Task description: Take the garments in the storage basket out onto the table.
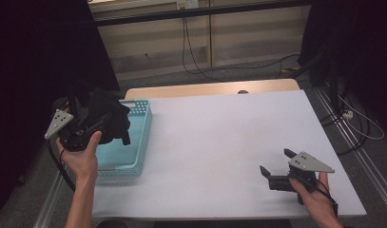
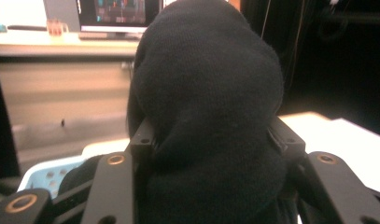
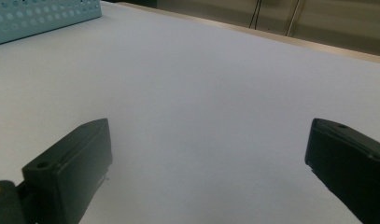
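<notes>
From above, my left gripper [image 1: 98,124] is raised over the near part of a pale blue basket [image 1: 140,137] at the left side of the white table [image 1: 219,142], my left hand [image 1: 82,154] wrapped around its handle. Its jaws are clamped on a black cloth [image 1: 112,118], which bunches up ahead of them and droops toward the basket. My right gripper [image 1: 276,164] sits low over the table far off to the other side, in my right hand [image 1: 314,194], its jaws spread wide with nothing between them.

The left gripper view brings out what the high view cannot: the cloth [image 2: 208,107] is a thick, soft knit with a fine ribbed weave, bulging into a rounded lump between and above my two jaws, which press in on it from either side. Behind it, past the table, a lit screen [image 2: 113,11] stands on a bench. A corner of the basket [image 2: 52,175] with its round holes peeks out below and to the left of my jaws.

The right gripper view shows bare tabletop [image 3: 201,93] running ahead between the parted jaws, and the basket's perforated wall [image 3: 43,18] far ahead to the left.

I cannot tell what kind of garment the cloth is; in the high view it is a dark mass that merges with the gripper's black body, and up close its lower part is cut off by the frame. The basket's inside is mostly hidden behind my hand and the cloth.
</notes>
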`<state>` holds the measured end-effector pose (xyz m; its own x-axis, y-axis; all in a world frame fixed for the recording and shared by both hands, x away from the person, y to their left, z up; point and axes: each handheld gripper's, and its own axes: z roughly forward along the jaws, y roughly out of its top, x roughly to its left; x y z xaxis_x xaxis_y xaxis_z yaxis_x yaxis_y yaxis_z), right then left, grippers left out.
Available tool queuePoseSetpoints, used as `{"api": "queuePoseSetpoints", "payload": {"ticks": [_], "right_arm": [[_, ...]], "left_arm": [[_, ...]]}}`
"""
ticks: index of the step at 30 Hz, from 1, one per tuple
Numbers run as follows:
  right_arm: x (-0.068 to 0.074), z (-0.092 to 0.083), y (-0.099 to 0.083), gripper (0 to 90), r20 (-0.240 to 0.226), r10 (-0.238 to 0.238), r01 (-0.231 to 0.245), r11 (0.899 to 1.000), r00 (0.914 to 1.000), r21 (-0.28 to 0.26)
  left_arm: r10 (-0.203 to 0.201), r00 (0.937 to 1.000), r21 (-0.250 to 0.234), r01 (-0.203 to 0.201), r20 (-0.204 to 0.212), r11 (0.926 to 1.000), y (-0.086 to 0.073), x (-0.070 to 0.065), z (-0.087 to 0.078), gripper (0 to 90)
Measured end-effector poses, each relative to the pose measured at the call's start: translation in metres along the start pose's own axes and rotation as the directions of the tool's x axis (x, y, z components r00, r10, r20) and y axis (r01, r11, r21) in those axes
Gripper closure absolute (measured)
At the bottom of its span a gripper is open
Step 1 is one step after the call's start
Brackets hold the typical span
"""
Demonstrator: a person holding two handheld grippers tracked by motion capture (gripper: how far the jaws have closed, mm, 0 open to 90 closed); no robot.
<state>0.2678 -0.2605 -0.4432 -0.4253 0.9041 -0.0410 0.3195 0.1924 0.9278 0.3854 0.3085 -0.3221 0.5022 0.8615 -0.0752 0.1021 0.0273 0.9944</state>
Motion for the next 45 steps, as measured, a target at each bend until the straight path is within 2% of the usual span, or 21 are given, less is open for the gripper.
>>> {"api": "queuePoseSetpoints", "payload": {"ticks": [2, 5, 7, 11, 14, 20, 28, 29, 31, 34, 35, 39, 40, 45], "right_arm": [[0.0, 0.0, 0.0, 0.5, 0.0, -0.001, 0.001, 1.0, 1.0, -0.001], [0.0, 0.0, 0.0, 0.5, 0.001, 0.0, 0.0, 1.0, 1.0, 0.0], [0.0, 0.0, 0.0, 0.5, 0.0, 0.0, 0.0, 1.0, 1.0, -0.001], [0.0, 0.0, 0.0, 0.5, 0.002, 0.001, -0.001, 1.0, 1.0, -0.001], [0.0, 0.0, 0.0, 0.5, 0.001, 0.0, 0.0, 1.0, 1.0, 0.001], [0.0, 0.002, 0.0, 0.5, 0.004, 0.004, -0.004, 1.0, 1.0, 0.003], [0.0, 0.001, 0.0, 0.4, 0.004, 0.003, -0.003, 1.0, 1.0, 0.0], [-0.001, 0.001, 0.0, 0.4, 0.004, 0.003, -0.003, 1.0, 1.0, 0.0], [-0.001, 0.001, 0.0, 0.4, 0.004, 0.003, -0.003, 1.0, 1.0, -0.002], [-0.001, 0.001, 0.001, 0.4, 0.003, 0.003, -0.003, 1.0, 1.0, -0.002], [-0.001, 0.001, 0.001, 0.4, 0.005, 0.001, -0.001, 1.0, 1.0, -0.005], [-0.001, 0.001, 0.001, 0.4, 0.005, 0.002, -0.001, 1.0, 1.0, -0.006], [-0.001, 0.001, 0.001, 0.4, 0.006, 0.002, -0.002, 1.0, 1.0, -0.006], [-0.001, 0.0, 0.001, 0.4, 0.002, 0.003, -0.003, 1.0, 1.0, -0.01]], "left_arm": [[0.005, 1.0, -0.015, -0.005, -0.004, 0.9999, 0.0, -0.001, 0.0, 49.2], [0.035, 0.9994, -0.05, -0.034, 0.002, 0.9981, 0.002, -0.006, 0.001, 49.2], [0.049, 0.9987, -0.088, -0.047, 0.012, 0.995, 0.002, -0.01, 0.002, 49.2], [0.063, 0.998, -0.103, -0.061, 0.012, 0.9928, 0.003, -0.013, 0.005, 49.2], [0.049, 0.9986, -0.121, -0.046, 0.019, 0.9915, 0.007, -0.014, 0.007, 49.2], [0.048, 0.9981, -0.159, -0.042, 0.037, 0.9864, 0.019, -0.019, 0.012, 49.3], [0.052, 0.9962, -0.165, -0.04, 0.07, 0.9856, 0.024, -0.03, 0.02, 49.3], [0.05, 0.9949, -0.171, -0.035, 0.087, 0.9847, 0.025, -0.033, 0.022, 49.3], [0.047, 0.9944, -0.176, -0.03, 0.095, 0.984, 0.026, -0.036, 0.024, 49.2], [0.055, 0.9924, -0.166, -0.037, 0.11, 0.9854, 0.028, -0.04, 0.027, 49.2], [0.07, 0.9913, -0.161, -0.052, 0.111, 0.9856, 0.029, -0.044, 0.03, 49.2], [0.076, 0.9888, -0.157, -0.055, 0.128, 0.986, 0.03, -0.049, 0.034, 49.2], [0.066, 0.9881, -0.165, -0.043, 0.139, 0.9854, 0.031, -0.052, 0.037, 49.2], [0.061, 0.9853, -0.161, -0.035, 0.159, 0.9863, 0.034, -0.058, 0.043, 49.2]]}}
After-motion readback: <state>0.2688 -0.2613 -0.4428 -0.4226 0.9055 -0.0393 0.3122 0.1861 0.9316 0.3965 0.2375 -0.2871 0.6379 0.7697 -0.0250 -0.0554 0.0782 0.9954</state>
